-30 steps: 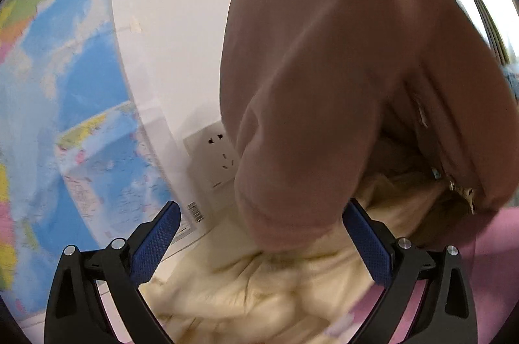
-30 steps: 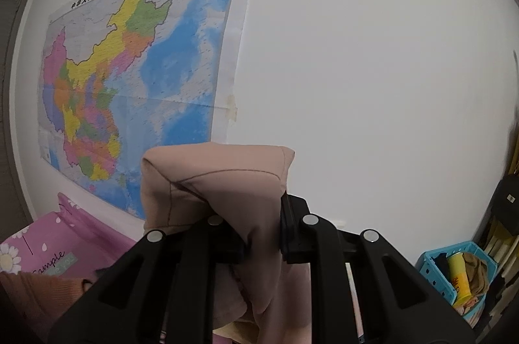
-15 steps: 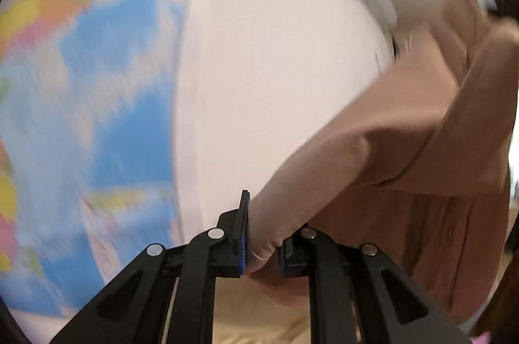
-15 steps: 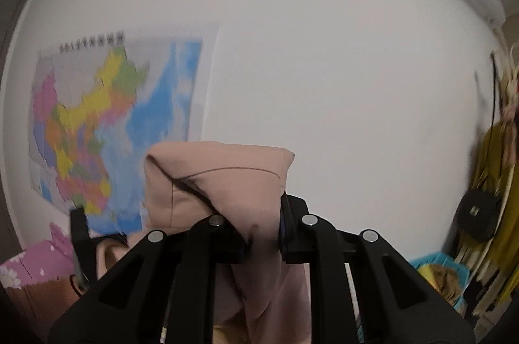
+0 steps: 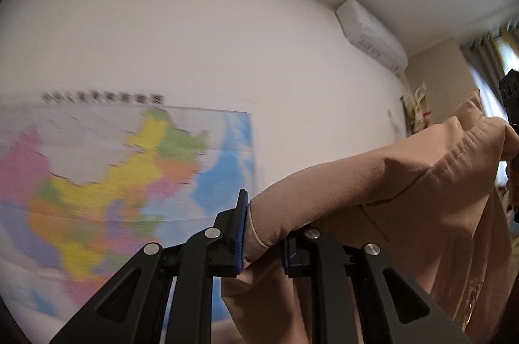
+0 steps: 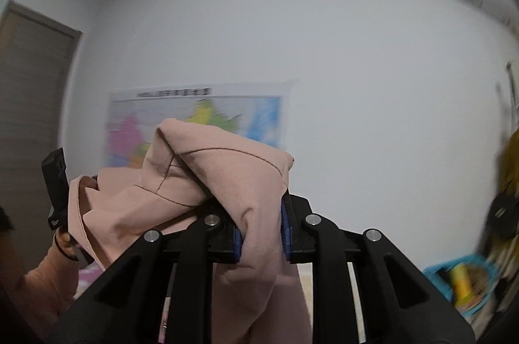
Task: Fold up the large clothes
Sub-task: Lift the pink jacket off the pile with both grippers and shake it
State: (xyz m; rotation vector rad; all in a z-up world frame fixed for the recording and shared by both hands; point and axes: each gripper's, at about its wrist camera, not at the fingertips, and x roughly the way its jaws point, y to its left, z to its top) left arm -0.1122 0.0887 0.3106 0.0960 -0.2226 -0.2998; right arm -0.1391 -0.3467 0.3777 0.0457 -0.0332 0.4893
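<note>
White wall fills the background of both views, with a coloured map [image 5: 123, 181] pinned to it on the left and an air conditioner [image 5: 371, 34] mounted high near the ceiling on the right. In the right wrist view a brown door [image 6: 30, 104] stands at the far left, and a blue basket [image 6: 460, 282] with blurred contents sits low at the right edge.

At the left of the right wrist view, a person's sleeve [image 6: 48, 276] and hand [image 6: 65, 238] carry the left tool, seen there only as a black part. In its own view the left tool [image 5: 261, 238] pinches a fold of the pink garment [image 5: 405, 201] between its blue pads [image 5: 240, 233]; its jaws are opening slightly, with the cloth between them and pressed on both sides. From there the garment stretches up and to the right, held in the air, and hangs down along the right side of the frame.

The right tool [image 6: 261, 235] likewise grips a bunched corner of the pink garment [image 6: 223, 181], the fabric puffing up above its fingers and draping below; its jaws are easing apart a little while the cloth remains squeezed between the pads [image 6: 284, 233]. The garment spans between both tools, clear of any surface that can be seen.
</note>
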